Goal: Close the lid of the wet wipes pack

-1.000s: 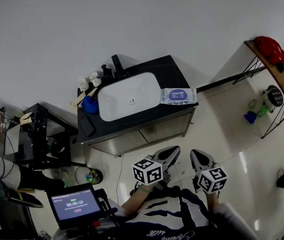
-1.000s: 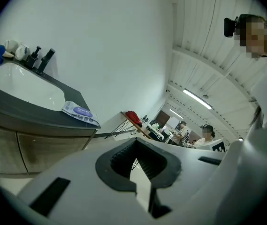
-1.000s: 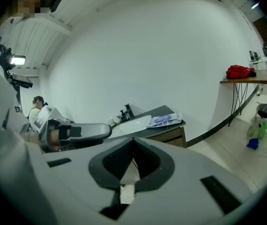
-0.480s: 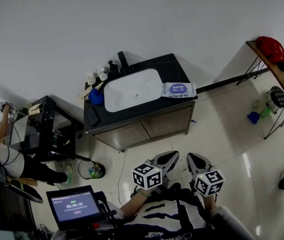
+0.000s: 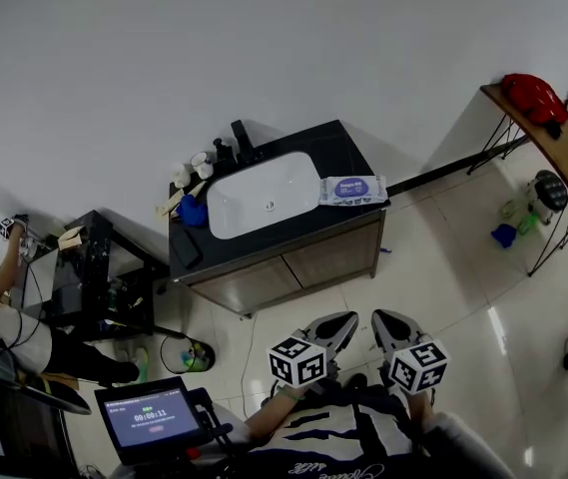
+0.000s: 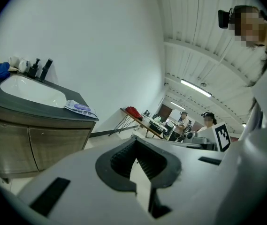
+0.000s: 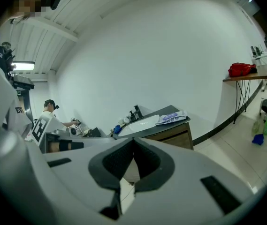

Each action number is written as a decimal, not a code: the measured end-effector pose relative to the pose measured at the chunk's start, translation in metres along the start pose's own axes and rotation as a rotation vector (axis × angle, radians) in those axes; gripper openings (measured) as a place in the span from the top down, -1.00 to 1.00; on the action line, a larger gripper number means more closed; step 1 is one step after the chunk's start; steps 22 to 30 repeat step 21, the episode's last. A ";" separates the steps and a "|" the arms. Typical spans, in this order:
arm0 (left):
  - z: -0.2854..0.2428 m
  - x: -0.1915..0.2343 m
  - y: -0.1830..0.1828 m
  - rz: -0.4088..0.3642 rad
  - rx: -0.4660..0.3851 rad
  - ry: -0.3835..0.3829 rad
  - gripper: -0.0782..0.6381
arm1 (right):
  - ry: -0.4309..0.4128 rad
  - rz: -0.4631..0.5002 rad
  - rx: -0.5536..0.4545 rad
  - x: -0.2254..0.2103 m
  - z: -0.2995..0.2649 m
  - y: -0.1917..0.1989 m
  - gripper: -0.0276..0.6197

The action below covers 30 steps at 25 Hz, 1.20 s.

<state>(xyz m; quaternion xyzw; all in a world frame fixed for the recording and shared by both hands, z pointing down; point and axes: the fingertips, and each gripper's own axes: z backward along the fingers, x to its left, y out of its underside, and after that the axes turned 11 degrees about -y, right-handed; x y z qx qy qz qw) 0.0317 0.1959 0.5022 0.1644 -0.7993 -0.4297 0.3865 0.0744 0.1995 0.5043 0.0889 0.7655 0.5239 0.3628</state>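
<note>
Likely the chief risk is a clumsy arrival: the wet wipes pack (image 5: 352, 190) looks soft and lies at the right end of the table (image 5: 335, 146), close to its edge, so a sideways shove instead of a downward press on the lid could slide it off, and from here I cannot tell how the lid stands. The pack rests flat just right of the sink (image 5: 262, 194), well apart from the left tongs (image 5: 347, 318) and the right tongs (image 5: 382, 317), both held low by the person's body, each closed on nothing.
</note>
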 end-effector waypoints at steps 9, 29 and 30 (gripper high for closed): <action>0.009 0.013 -0.002 -0.021 -0.021 -0.005 0.78 | -0.004 0.004 -0.010 0.013 -0.012 0.005 0.92; 0.021 0.025 -0.005 -0.002 -0.028 -0.005 0.78 | 0.013 0.010 0.017 0.025 -0.018 0.011 0.92; 0.021 0.025 -0.005 -0.002 -0.028 -0.005 0.78 | 0.013 0.010 0.017 0.025 -0.018 0.011 0.92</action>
